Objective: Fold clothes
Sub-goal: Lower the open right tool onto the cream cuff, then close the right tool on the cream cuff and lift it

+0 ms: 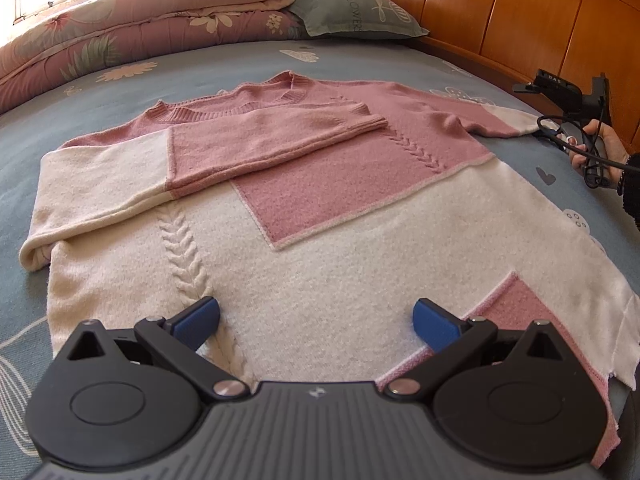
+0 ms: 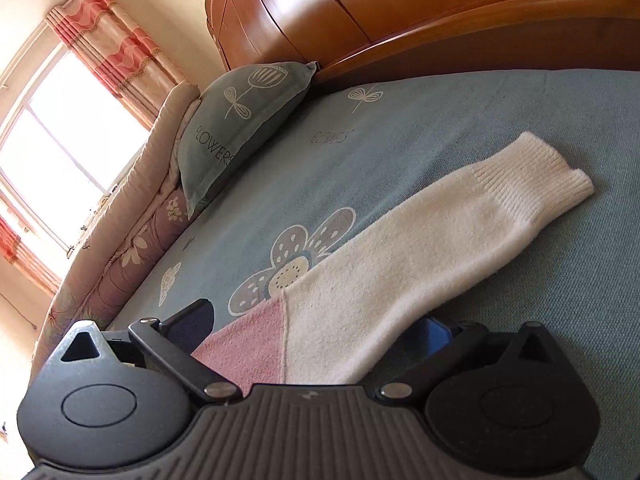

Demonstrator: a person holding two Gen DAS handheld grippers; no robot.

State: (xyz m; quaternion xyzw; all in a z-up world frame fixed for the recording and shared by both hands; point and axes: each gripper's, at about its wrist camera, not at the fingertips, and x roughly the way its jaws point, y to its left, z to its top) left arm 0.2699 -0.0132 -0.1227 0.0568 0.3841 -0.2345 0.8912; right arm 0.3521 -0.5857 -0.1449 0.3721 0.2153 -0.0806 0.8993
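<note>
Only left view: whole sweater on bed, left gripper spread above hem
Right view: right gripper spread around the sleeve

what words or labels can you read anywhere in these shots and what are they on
"FLOWERS" on the grey-green pillow, clear in the right wrist view; the same print in the left wrist view reads only in part.
Faint grey print on the blue bedsheet, likely the same word but too faint to read for sure.
White letters on the black device of the right gripper: too small to read.
Nothing is written on the sweater.
</note>
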